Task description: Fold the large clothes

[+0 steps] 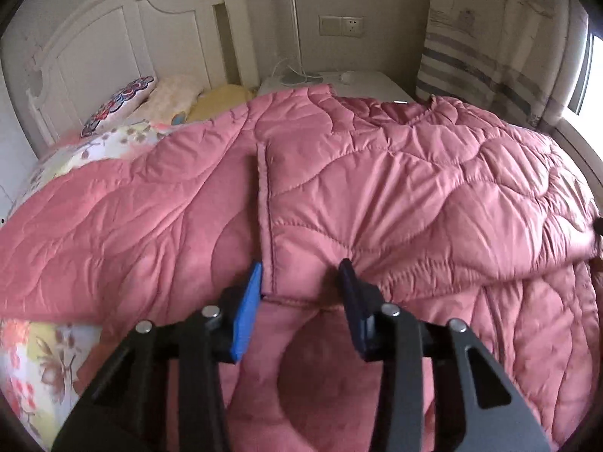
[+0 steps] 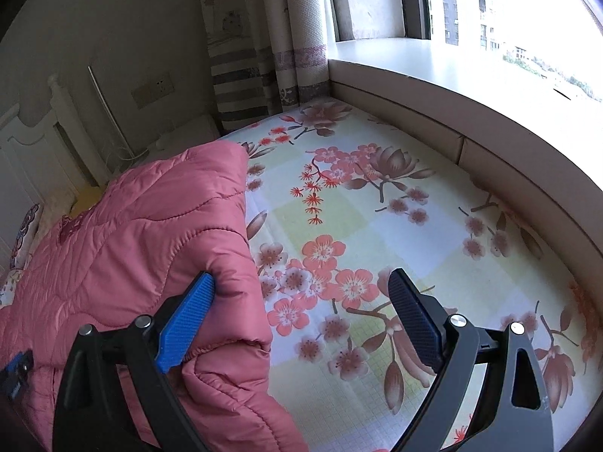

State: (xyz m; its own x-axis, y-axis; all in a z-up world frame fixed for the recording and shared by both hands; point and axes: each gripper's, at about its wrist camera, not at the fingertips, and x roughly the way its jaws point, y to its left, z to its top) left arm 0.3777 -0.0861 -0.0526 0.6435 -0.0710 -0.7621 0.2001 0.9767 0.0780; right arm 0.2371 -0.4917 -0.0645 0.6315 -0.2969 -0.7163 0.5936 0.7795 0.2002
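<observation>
While jacket (image 1: 339, 188) hem sits between left gripper (image 1: 301, 275) pads | right gripper (image 2: 301, 282) beside it

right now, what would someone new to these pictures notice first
The big pink quilted padded coat dominates, spread over most of the bed. In the left wrist view the left claw is pinching a fold at its front edge. The floral bedsheet with red blossoms fills the right wrist view beneath the bright window, where the right claw stands open at the coat's edge.

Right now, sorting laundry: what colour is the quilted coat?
Pink quilted coat, clearest in the left wrist view.
</observation>
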